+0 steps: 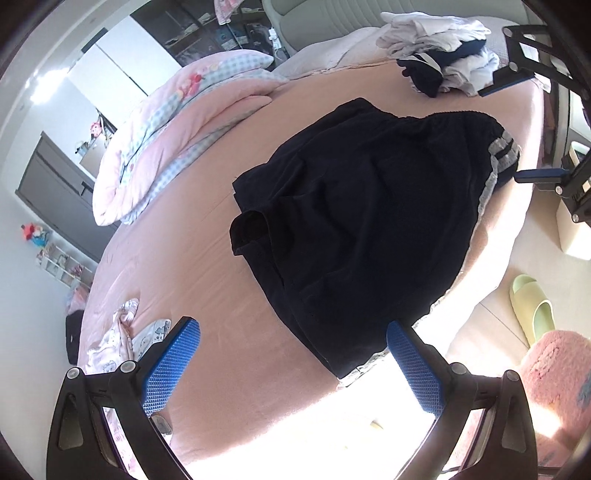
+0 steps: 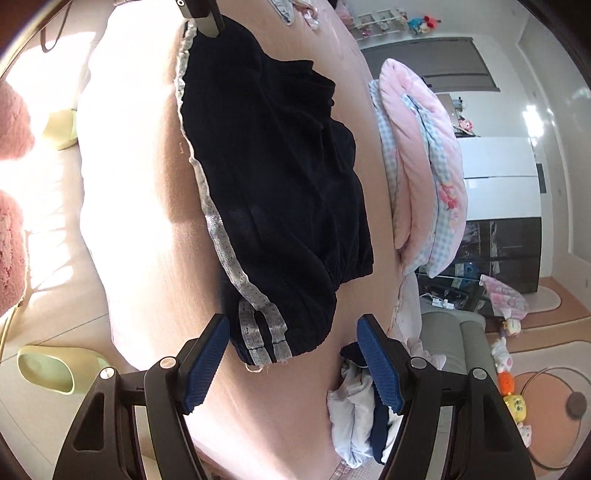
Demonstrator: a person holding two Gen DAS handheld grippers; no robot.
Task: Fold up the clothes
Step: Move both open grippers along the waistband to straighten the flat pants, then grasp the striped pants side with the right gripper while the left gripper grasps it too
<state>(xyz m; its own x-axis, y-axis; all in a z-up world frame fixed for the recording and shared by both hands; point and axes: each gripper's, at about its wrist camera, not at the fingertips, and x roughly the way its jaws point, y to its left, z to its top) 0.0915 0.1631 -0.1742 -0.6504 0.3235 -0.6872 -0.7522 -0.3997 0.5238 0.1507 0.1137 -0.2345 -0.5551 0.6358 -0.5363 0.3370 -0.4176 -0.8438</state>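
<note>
A dark navy garment (image 1: 369,206) with grey trim lies crumpled on the pink bed (image 1: 207,280). My left gripper (image 1: 293,354) is open over the garment's near end, which lies between the pads without touching them. In the right wrist view the same garment (image 2: 273,184) runs away from me. My right gripper (image 2: 291,332) is open, and the grey-striped cuff (image 2: 262,336) sits between its blue fingers, which do not press on it. The right gripper (image 1: 524,129) also shows at the garment's far end in the left wrist view. A finger of the left gripper (image 2: 203,16) shows at the top of the right wrist view.
A heap of white and navy clothes (image 1: 439,48) (image 2: 362,417) lies on the bed near the right gripper. A folded pink quilt (image 1: 166,122) (image 2: 417,166) lines one side. Small patterned clothes (image 1: 118,339) lie near the left gripper. Green slippers (image 1: 532,310) and a pink rug (image 1: 554,369) are on the floor.
</note>
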